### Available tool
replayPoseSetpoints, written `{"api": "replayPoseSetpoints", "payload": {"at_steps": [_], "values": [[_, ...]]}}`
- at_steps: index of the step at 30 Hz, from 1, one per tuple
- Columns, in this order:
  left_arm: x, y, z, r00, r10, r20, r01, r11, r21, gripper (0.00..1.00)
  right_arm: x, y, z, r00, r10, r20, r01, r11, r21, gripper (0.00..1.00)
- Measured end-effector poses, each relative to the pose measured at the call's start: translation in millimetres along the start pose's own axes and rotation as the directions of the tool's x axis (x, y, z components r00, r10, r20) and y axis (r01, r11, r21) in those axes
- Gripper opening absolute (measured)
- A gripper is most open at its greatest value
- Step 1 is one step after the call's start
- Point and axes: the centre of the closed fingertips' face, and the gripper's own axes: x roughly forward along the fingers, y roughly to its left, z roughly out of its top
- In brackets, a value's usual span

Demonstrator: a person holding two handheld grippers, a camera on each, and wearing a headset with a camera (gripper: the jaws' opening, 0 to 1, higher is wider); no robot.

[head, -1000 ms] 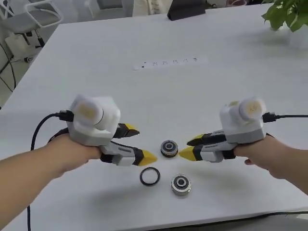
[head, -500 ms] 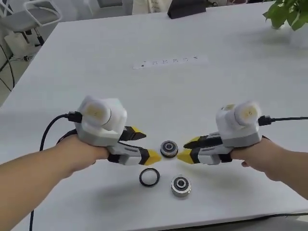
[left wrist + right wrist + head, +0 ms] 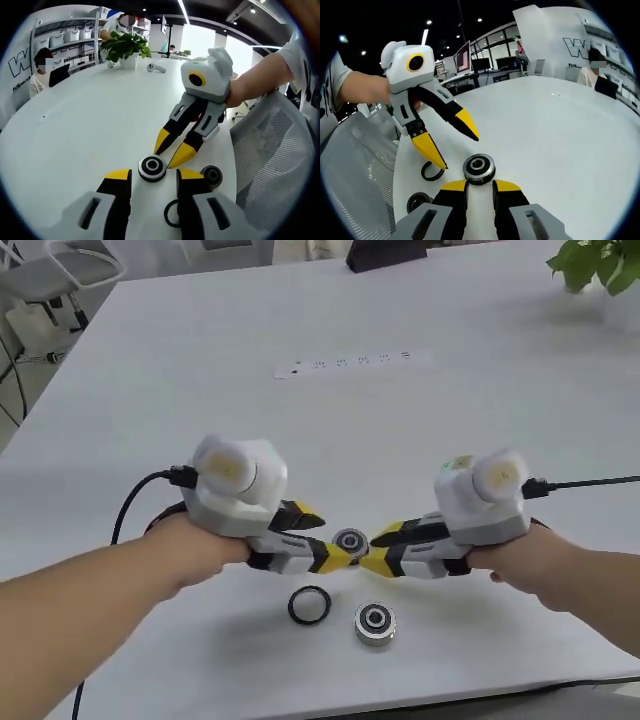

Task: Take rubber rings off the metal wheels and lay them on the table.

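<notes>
A metal wheel [image 3: 349, 541] with a dark rubber band around it lies flat on the white table [image 3: 400, 440]. My left gripper [image 3: 331, 539] comes at it from the left, open, its yellow tips either side of the wheel's [image 3: 152, 168] near edge. From the right my right gripper [image 3: 368, 550] points at the same wheel [image 3: 479, 169], jaws slightly apart, tips just short of it. Nothing is held. A loose black rubber ring [image 3: 309, 604] lies in front of the left gripper. Beside the ring sits a second wheel [image 3: 375, 622] with a bare silver rim.
A white power strip [image 3: 352, 365] lies across the middle of the table. A green plant [image 3: 595, 265] stands at the far right corner and a dark object [image 3: 385, 257] at the far edge. Cables trail from both grippers. Office chairs stand at the far left.
Both grippers have closed in on the banded wheel from either side, so their tips now nearly meet at it. The wheels and the loose ring lie where they were.
</notes>
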Motion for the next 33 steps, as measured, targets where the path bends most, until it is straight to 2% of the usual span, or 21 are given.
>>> {"api": "replayPoseSetpoints", "payload": {"at_steps": [15, 28, 31, 33], "values": [[16.4, -4.2, -2.8, 0.9994, -0.014, -0.033, 0.015, 1.0, 0.026, 0.2, 2.4, 0.2, -0.2, 1.0, -0.005, 0.008, 0.005, 1.0, -0.007, 0.13], [19.8, 2.5, 1.0, 0.9989, 0.033, -0.032, -0.031, 0.999, 0.033, 0.08, 2.0, -0.1, 0.5, 0.9999, -0.01, 0.013, 0.01, 1.0, -0.016, 0.13], [20.9, 1.1, 0.9, 0.9983, 0.042, -0.041, -0.039, 0.997, 0.071, 0.07, 1.9, 0.1, -0.2, 0.9998, -0.017, 0.007, 0.018, 0.999, -0.036, 0.12], [20.9, 1.2, 1.2, 0.9978, 0.048, -0.045, -0.045, 0.996, 0.075, 0.07, 2.0, -0.1, 0.4, 0.9998, -0.017, 0.008, 0.018, 0.999, -0.033, 0.12]]}}
